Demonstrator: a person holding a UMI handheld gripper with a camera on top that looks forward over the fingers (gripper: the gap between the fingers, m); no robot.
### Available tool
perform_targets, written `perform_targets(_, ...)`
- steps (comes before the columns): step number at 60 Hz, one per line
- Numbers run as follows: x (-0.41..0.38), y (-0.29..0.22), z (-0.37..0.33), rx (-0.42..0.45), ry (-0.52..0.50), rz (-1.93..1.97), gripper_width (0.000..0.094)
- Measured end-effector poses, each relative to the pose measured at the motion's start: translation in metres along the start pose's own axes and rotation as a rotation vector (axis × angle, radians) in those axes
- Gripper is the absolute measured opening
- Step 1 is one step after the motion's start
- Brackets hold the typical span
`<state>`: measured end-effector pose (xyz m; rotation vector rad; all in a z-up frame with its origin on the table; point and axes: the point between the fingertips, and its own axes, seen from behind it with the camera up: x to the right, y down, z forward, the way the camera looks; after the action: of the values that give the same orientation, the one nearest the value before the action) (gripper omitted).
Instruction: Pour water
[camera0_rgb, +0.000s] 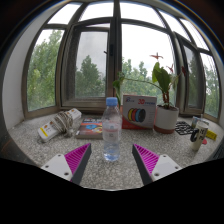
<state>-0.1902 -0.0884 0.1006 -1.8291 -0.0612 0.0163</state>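
A clear plastic water bottle with a blue cap (111, 130) is seen upright on the speckled stone surface (110, 172), at twelve o'clock between the spread gripper (111, 162) fingers, ungrasped.

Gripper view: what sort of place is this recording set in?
Probably a home bay-window sill of speckled stone: panes with trees outside, a potted plant, and household clutter. The open claw faces a water bottle standing just ahead.

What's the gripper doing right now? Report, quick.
Gripper: open, holding nothing; the water bottle stands on the counter between its fingers, untouched.
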Motion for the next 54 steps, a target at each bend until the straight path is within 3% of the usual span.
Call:
perform_targets(7,-0.004,-0.003,0.065,-0.008,0.01,0.035,0.085)
perform_targets(16,0.005,-0.008,0.116,0.003,0.069,0.017,0.0738)
perform_targets(20,0.003,-0.009,0.128,0.009,0.068,0.001,0.0637)
perform_targets(24,0.001,-0.014,0.132,0.045,0.062,-0.026,0.0463)
perform_targets(35,-0.008,-0.017,0.131,0.087,0.025,-0.035,0.0303)
perform_targets(45,-0.015,-0.033,0.117,0.122,-0.038,0.003,0.0275)
perform_targets(54,-0.01,-0.1,0.078,0.215,-0.171,0.211,0.0274)
